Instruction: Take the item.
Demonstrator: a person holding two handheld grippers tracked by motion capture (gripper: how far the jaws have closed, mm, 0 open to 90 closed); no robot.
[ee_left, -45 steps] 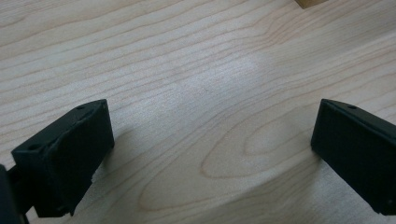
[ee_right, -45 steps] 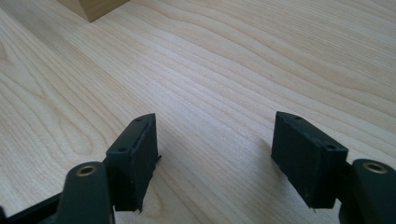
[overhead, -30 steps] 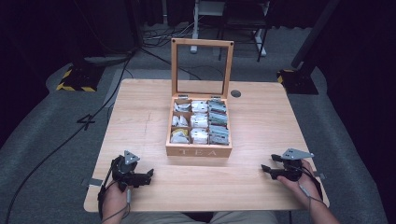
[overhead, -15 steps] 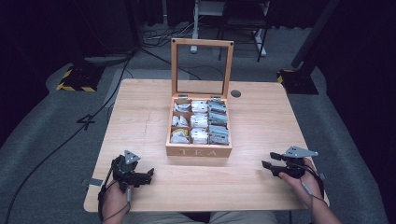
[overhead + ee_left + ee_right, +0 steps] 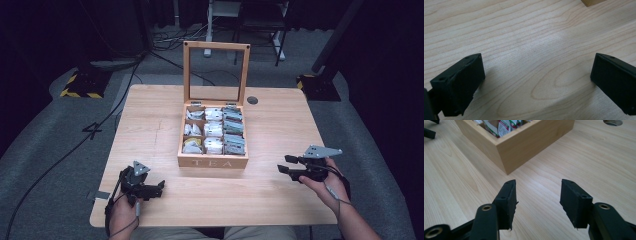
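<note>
High view: right tool (image 5: 286, 165) above table (image 5: 280, 125), jaws apart, toward tea box (image 5: 212, 161)

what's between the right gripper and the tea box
Nothing: bare table separates the right gripper from the tea box in the high view.

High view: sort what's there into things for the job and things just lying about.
For the job:
- tea box, lid up
- tea bags in its compartments
- right claw, empty, jaws just been closing
- left claw, open, empty

Lying about:
- table hole
- cables on the floor
- striped block
</note>
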